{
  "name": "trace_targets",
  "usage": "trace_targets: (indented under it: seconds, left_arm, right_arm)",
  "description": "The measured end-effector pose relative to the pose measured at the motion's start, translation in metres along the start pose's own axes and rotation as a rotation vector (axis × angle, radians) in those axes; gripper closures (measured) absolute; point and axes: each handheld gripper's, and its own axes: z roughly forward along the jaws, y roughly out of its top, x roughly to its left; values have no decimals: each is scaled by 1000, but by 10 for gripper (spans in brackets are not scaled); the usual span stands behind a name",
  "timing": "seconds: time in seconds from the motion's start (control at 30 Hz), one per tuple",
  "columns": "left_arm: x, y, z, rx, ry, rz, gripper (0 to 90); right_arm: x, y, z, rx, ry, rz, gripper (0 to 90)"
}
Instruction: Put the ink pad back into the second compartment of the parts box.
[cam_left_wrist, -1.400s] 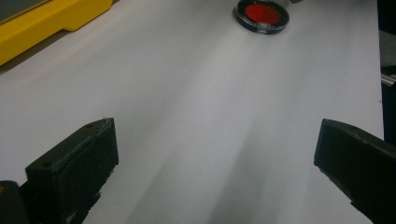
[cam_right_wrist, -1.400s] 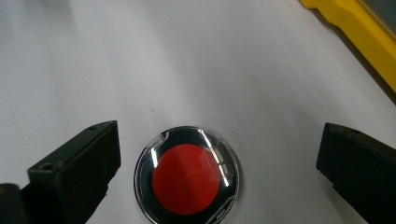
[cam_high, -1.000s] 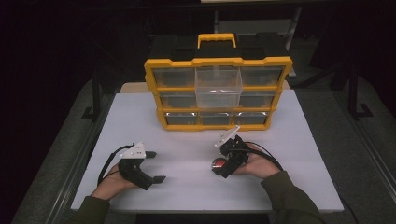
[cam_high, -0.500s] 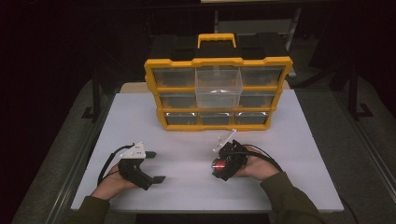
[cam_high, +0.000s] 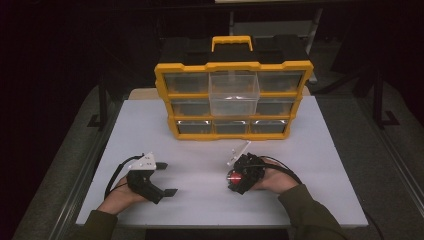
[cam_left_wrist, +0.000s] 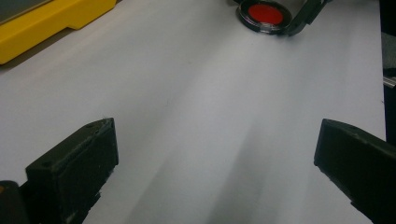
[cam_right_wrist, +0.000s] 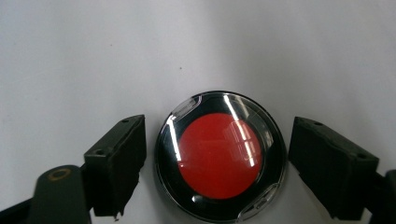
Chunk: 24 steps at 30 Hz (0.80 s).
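Now we are lowering the right gripper (cam_right_wrist: 217, 158) around the compact (cam_right_wrist: 220, 155), jaws apart, grasp coming; left gripper (cam_left_wrist: 215, 172) is idling, jaws apart.

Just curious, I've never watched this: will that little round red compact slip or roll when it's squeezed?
The compact looks rigid and probably light. Its glossy clear lid and round rim could let it slip between the right hand-held gripper's flat jaws, which flank it without touching. Lying flat on the table, it shouldn't roll.

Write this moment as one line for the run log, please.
right gripper: open, jaws either side of round red case on table | left gripper: open, holds nothing | organizer: middle drawer pulled out
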Motion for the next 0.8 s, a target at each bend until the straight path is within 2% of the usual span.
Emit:
trace_targets:
  seconds: [0.17, 0.43, 0.8]
  left_arm:
    - [0, 0, 0, 0, 0, 0, 0]
    - [0, 0, 0, -1, 0, -1, 0]
    - [-2, -3, 1, -9, 2, 4, 0]
  right_arm:
    - [0, 0, -1, -5, 5, -13, 227]
    - [-1, -2, -2, -15, 4, -4, 280]
    - [-2, -3, -2, -25, 7, 6, 288]
